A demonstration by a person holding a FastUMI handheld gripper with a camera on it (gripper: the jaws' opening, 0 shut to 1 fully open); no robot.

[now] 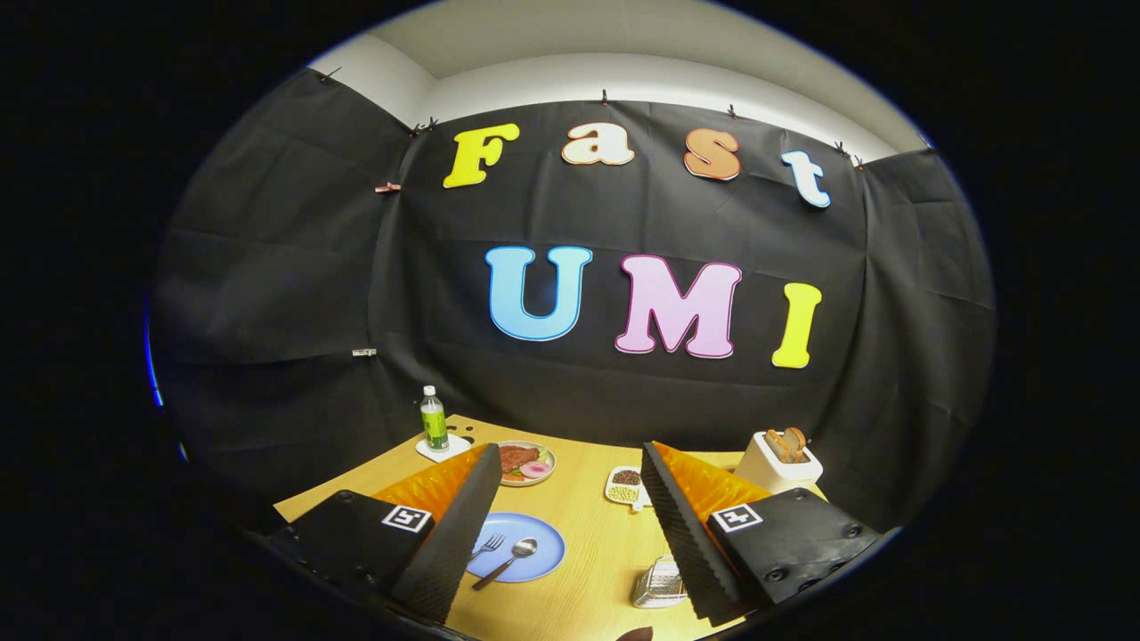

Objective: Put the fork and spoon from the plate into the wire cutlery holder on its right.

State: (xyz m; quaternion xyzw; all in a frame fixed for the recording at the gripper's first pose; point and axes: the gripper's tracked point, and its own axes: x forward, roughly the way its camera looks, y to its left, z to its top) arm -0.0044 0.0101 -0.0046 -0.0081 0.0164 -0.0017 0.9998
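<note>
A blue plate (533, 545) lies on the wooden table (588, 525), below and between my fingers, close to the left one. On it rest a fork (486, 547) and a spoon (509, 561), side by side with the fork on the left. The wire cutlery holder (657, 583) stands to the plate's right, partly hidden by my right finger (681, 525). My gripper (570, 472) hangs above the table, open wide, with nothing between its fingers.
Beyond the blue plate sits a plate of food (525, 463). A green bottle (434, 420) on a white coaster stands at the far left. A small white dish of beans (624, 485) lies mid-table, and a white toaster with bread (781, 458) stands at the far right.
</note>
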